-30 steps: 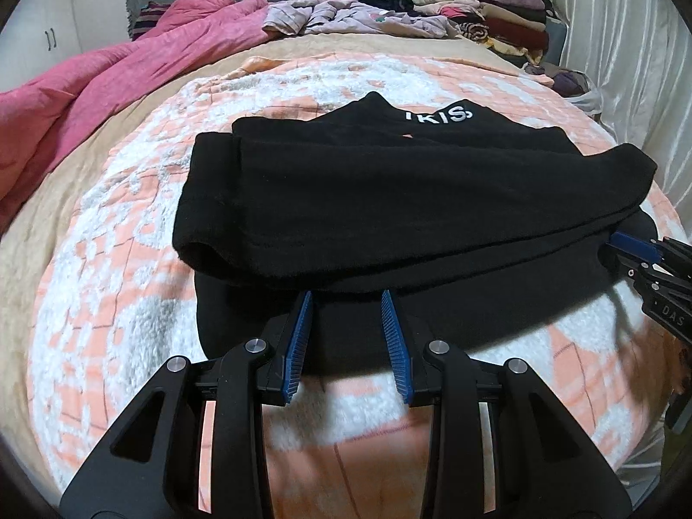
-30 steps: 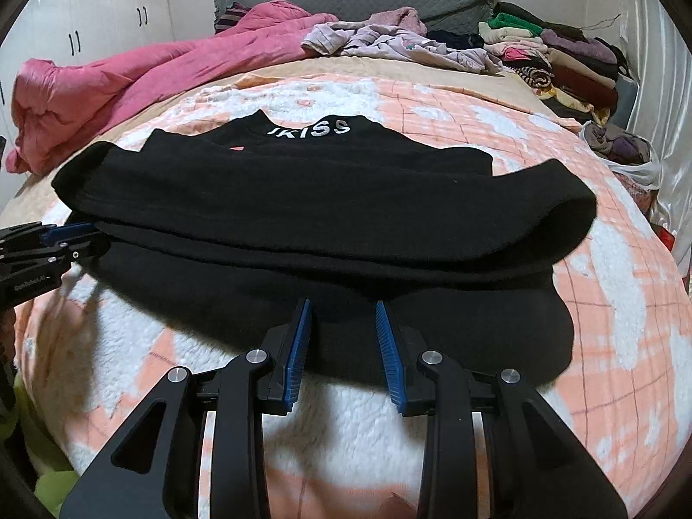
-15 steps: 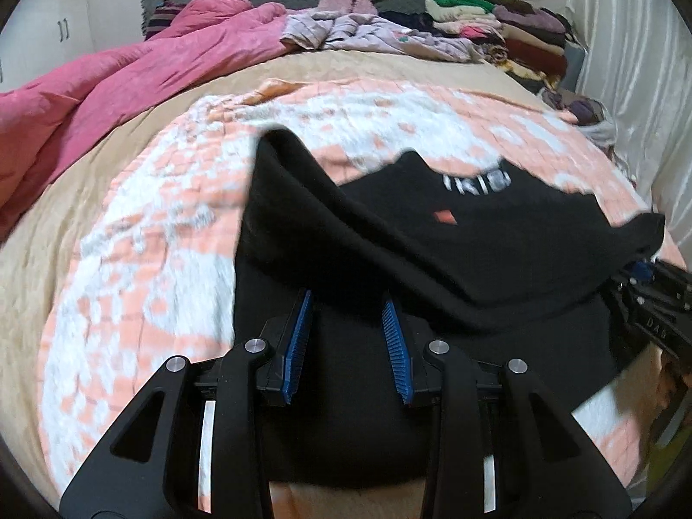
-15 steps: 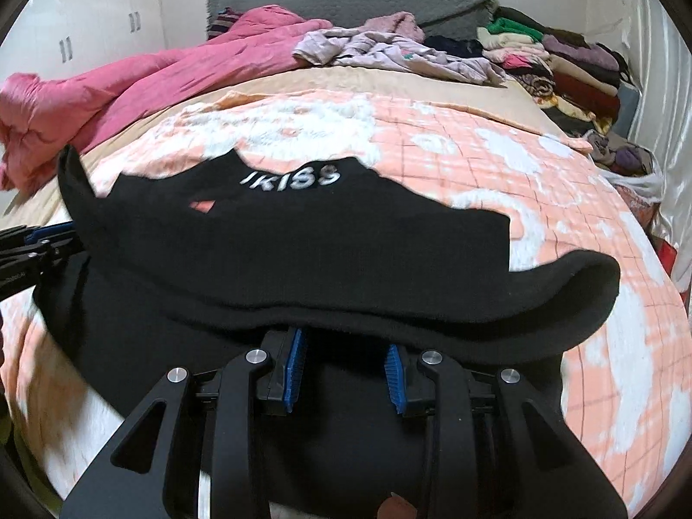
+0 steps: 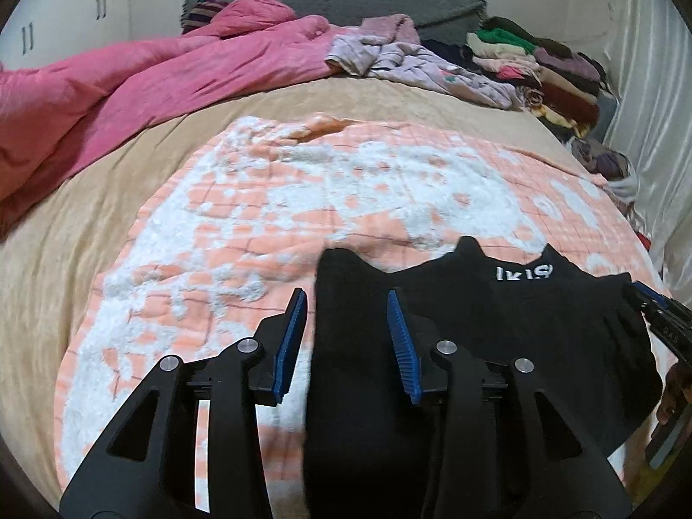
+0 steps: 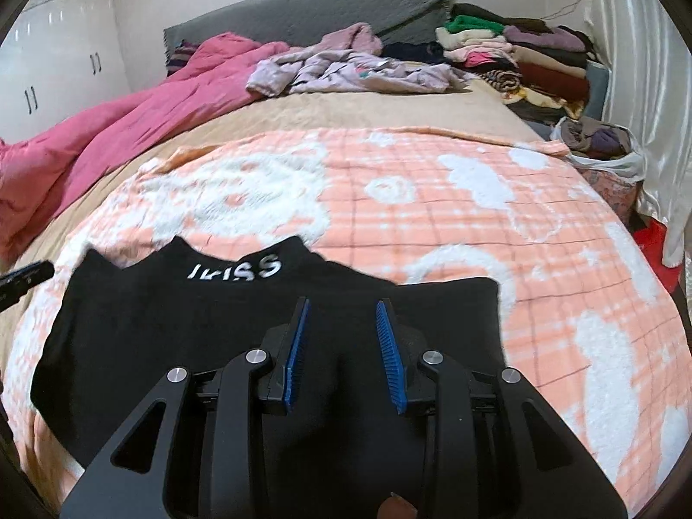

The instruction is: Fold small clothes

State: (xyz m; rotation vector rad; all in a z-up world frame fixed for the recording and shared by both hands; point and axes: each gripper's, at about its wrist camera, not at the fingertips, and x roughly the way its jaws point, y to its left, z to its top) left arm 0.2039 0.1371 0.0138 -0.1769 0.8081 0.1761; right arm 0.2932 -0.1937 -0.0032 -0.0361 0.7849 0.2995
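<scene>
Landmark for all positions: the black garment (image 6: pixel 181 337), lettered in white at its collar, lying on the near part of the peach-and-white blanket (image 5: pixel 302 199).

Risks, left to right. At the garment's left edge, a raised flap of cloth stands between the blue pads of the left gripper (image 5: pixel 348 337). Those jaws are spread apart, and no pinch on the flap is evident, so the flap could drop or slump off line and leave a crooked fold. The pictures are also smeared at this edge, which suggests movement; a fast pull could drag the whole piece across the fleece. At the garment's right half, the right gripper (image 6: pixel 341 346) sits directly above the cloth. If it closes too deep it may catch more than one layer and bunch the fold.

Tool state, left to right. Left gripper: jaws apart, black cloth between them, contact with the right-hand pad likely, firm hold not shown. Right gripper: jaws apart, cloth visible in the gap beneath; whether the pads touch it cannot be told.

Beyond the garment, well apart from it, lie a pink duvet (image 5: pixel 129 82) and a stack of folded clothes (image 6: pixel 519 52).
</scene>
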